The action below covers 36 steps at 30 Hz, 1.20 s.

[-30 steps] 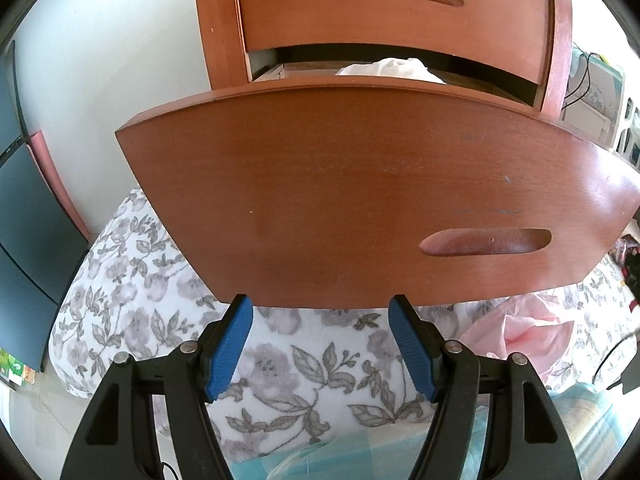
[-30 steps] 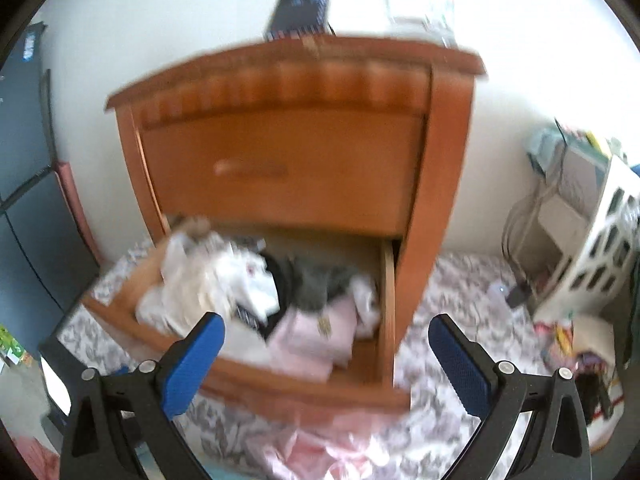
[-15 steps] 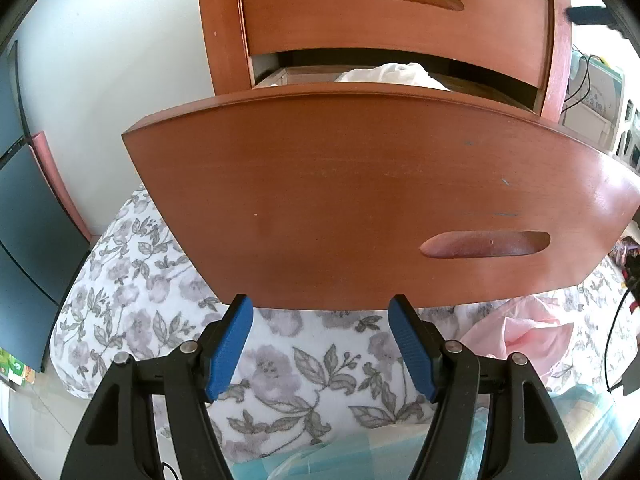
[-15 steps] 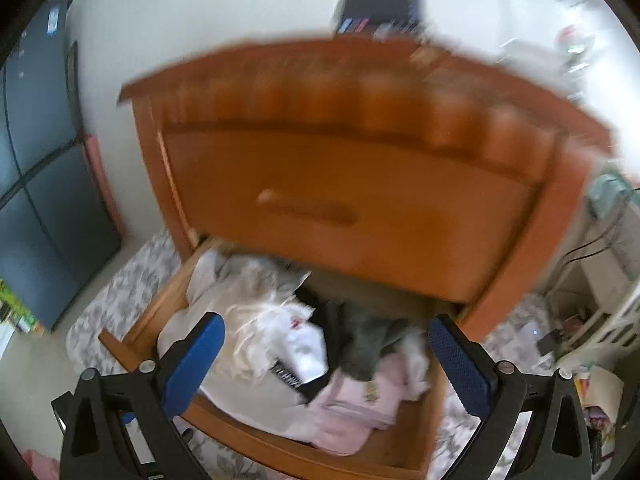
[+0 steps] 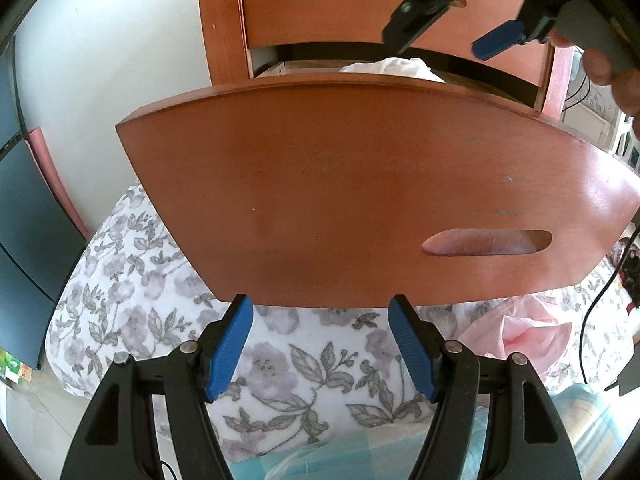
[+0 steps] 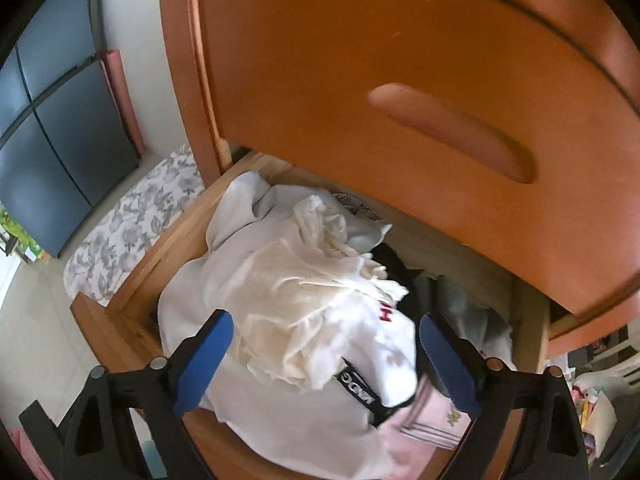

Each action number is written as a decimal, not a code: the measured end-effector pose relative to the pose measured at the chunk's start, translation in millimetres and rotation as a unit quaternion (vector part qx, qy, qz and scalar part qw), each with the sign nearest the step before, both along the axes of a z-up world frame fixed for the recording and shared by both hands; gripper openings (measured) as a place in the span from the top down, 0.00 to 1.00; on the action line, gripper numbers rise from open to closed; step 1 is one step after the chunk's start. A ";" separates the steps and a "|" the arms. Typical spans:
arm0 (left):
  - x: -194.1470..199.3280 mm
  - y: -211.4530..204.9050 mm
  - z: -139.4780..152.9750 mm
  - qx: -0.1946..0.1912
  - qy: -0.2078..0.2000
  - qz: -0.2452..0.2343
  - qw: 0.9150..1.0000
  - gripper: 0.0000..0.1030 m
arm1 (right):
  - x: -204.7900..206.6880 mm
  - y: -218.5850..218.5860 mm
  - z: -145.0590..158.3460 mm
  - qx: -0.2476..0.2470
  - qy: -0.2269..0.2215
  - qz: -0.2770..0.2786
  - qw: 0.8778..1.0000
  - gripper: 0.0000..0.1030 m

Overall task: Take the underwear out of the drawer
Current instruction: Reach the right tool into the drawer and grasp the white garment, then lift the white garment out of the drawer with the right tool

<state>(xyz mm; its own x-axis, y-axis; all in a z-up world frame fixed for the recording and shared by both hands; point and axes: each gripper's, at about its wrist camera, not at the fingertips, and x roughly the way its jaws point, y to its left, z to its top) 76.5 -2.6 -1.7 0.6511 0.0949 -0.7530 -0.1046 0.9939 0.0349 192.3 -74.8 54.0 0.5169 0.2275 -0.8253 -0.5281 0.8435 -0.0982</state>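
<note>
The lower drawer [image 6: 172, 248] of a wooden nightstand stands pulled out, full of crumpled clothes. On top lies a heap of white underwear [image 6: 304, 300], one piece with a black lettered waistband [image 6: 360, 384]; dark [image 6: 400, 264] and pink [image 6: 432, 420] pieces lie beside it. My right gripper [image 6: 325, 320] hangs just above the white heap, jaws wide and closing, the cloth between them but untouched. Its blue pad [image 5: 500, 42] shows in the left wrist view. My left gripper [image 5: 320, 308] rests low before the drawer front [image 5: 360, 200], jaws apart and empty.
The shut upper drawer [image 6: 400, 80] overhangs the back of the open one. A floral mat [image 5: 120, 280] covers the floor, with a pink cloth [image 5: 528, 332] and a black cable [image 5: 600, 300] at the right. A dark cabinet [image 6: 52, 120] stands at the left.
My right gripper has swung in and dropped close over the white clothes in the drawer, and it now shows in the left wrist view. The left gripper has stayed put.
</note>
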 end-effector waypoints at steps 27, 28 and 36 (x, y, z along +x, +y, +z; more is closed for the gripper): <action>1.8 3.0 -3.2 -0.010 0.010 -0.002 1.000 0.31 | 13.5 -2.8 -16.9 0.003 0.022 -0.019 1.000 0.90; 2.0 2.9 -3.5 -0.010 0.010 -0.002 1.000 0.31 | 12.3 -3.9 -14.9 0.007 0.019 -0.020 1.000 0.90; 2.7 3.2 -5.9 -0.012 0.015 0.000 1.000 0.31 | -2.1 -21.6 8.4 0.039 -0.008 -0.032 0.999 0.92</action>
